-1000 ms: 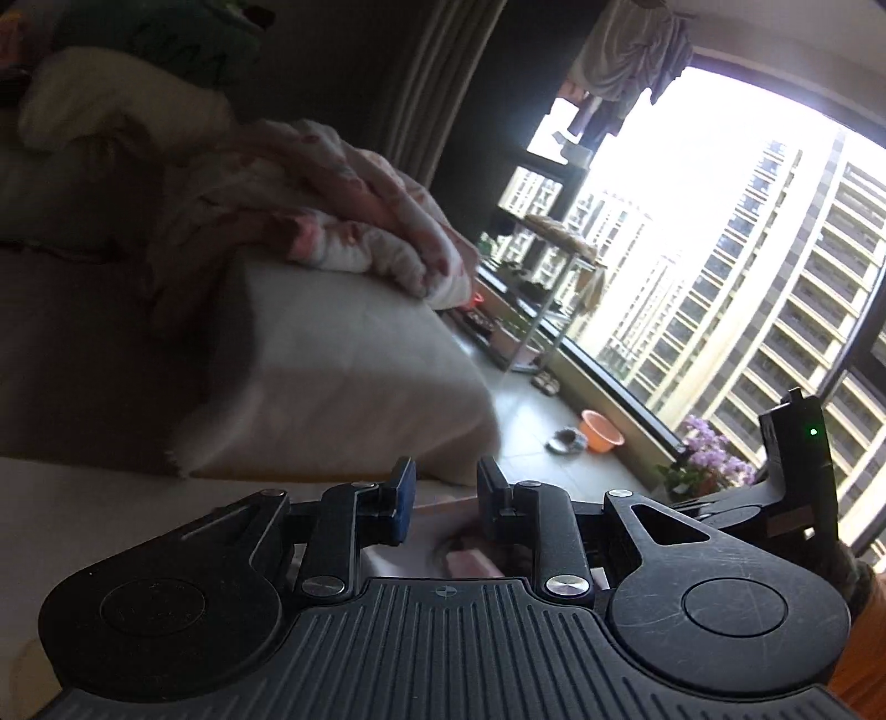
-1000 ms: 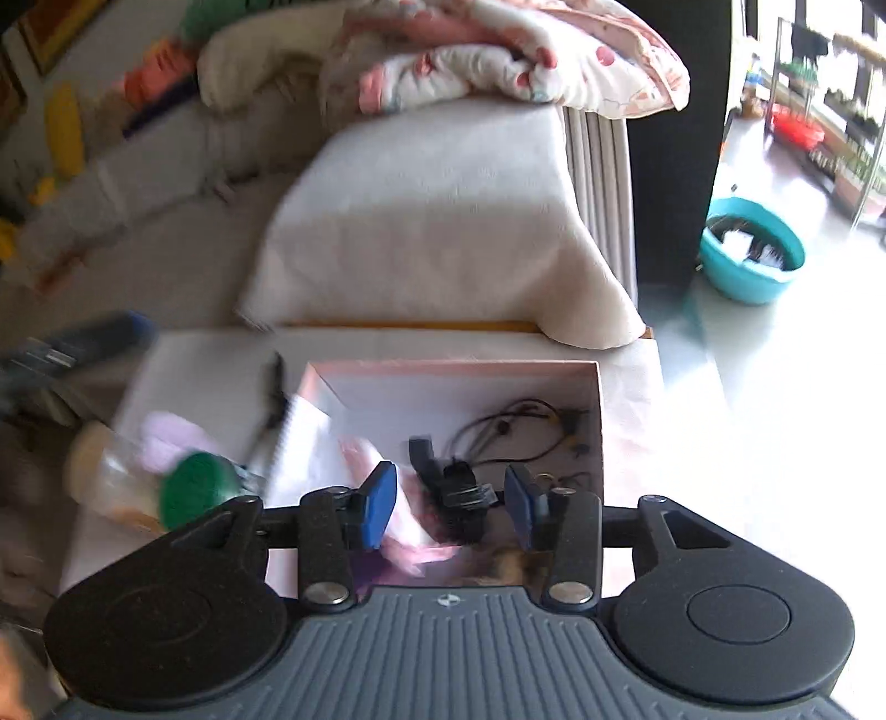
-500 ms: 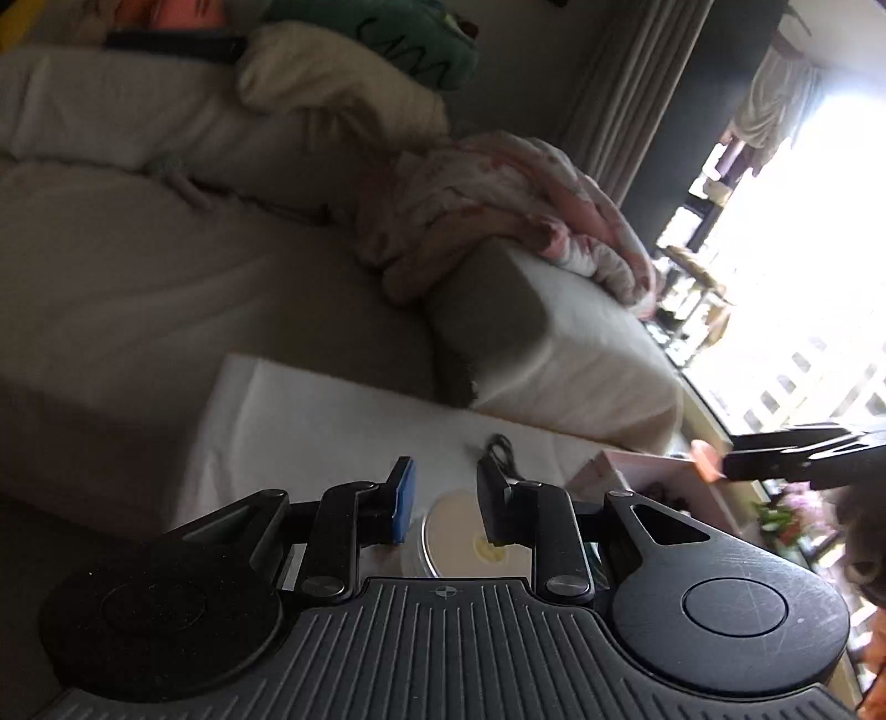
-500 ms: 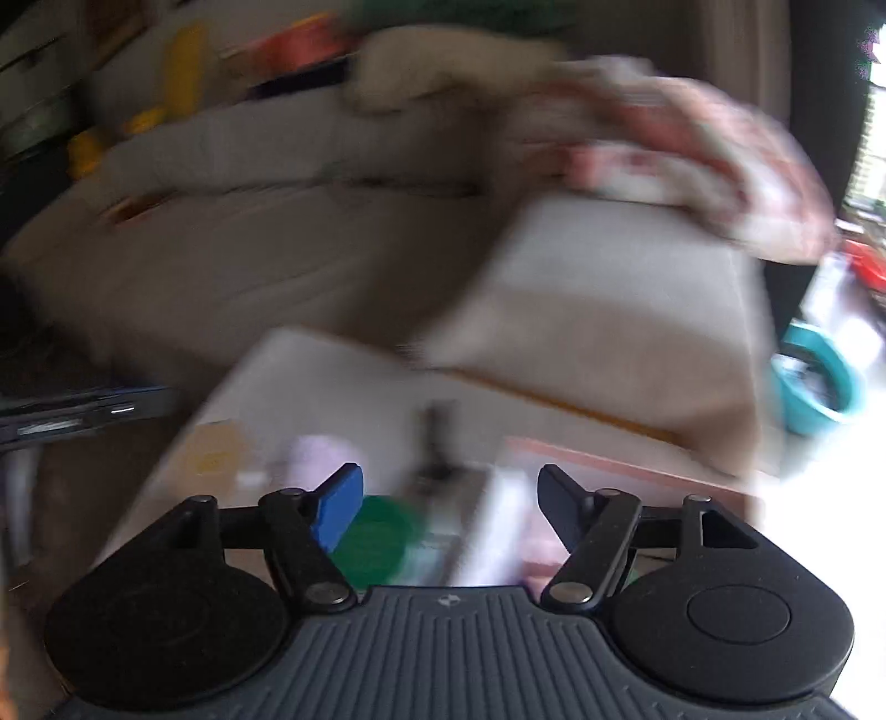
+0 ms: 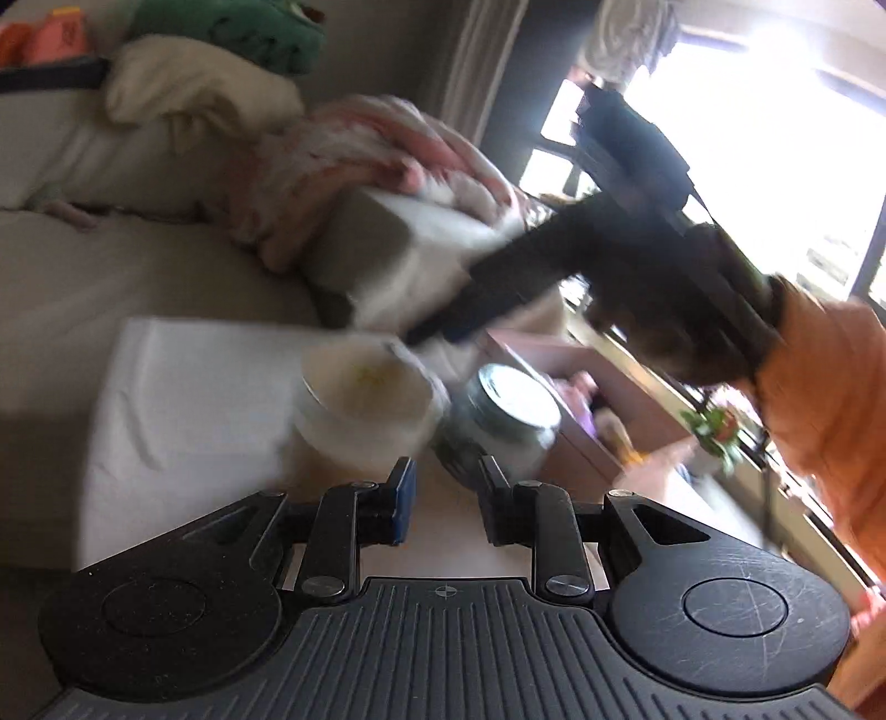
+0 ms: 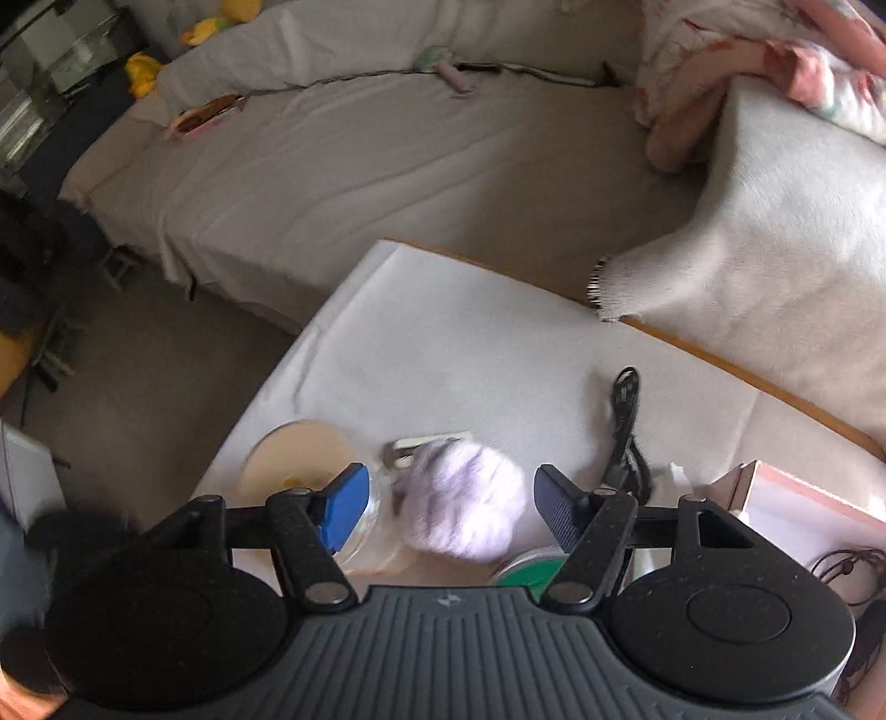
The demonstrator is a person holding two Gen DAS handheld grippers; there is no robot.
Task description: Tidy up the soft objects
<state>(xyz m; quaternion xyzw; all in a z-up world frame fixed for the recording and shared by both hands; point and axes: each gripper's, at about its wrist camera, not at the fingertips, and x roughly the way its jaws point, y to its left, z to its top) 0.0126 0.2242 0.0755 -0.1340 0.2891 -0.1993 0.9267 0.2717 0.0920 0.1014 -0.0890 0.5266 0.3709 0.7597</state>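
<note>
A fluffy lilac pom-pom [image 6: 462, 507] lies on the white-covered table [image 6: 443, 343], beside a cream-lidded jar [image 6: 302, 462] and a green-lidded jar [image 6: 531, 570]. My right gripper [image 6: 451, 493] hovers over it, pointing steeply down. Its jaws are wide apart and closing; the pom-pom sits between the fingers, and the pads do not touch it. My left gripper [image 5: 443, 482] is low over the table's near edge, jaws a narrow gap apart with nothing between them. Ahead of it stand the cream-lidded jar [image 5: 365, 387] and a second jar [image 5: 509, 410]. The right gripper's dark blurred body [image 5: 554, 266] reaches in above them.
A pink open box [image 6: 797, 509] with cables inside sits at the table's right end. A black cable [image 6: 626, 432] lies behind the pom-pom. A grey sofa [image 6: 387, 166] with a pink blanket [image 6: 775, 50] runs behind the table. The person's orange sleeve [image 5: 819, 399] is at right.
The right gripper has swung left from over the pink box to over the pom-pom, and its jaws have widened. The left gripper has turned from the window down toward the jars.
</note>
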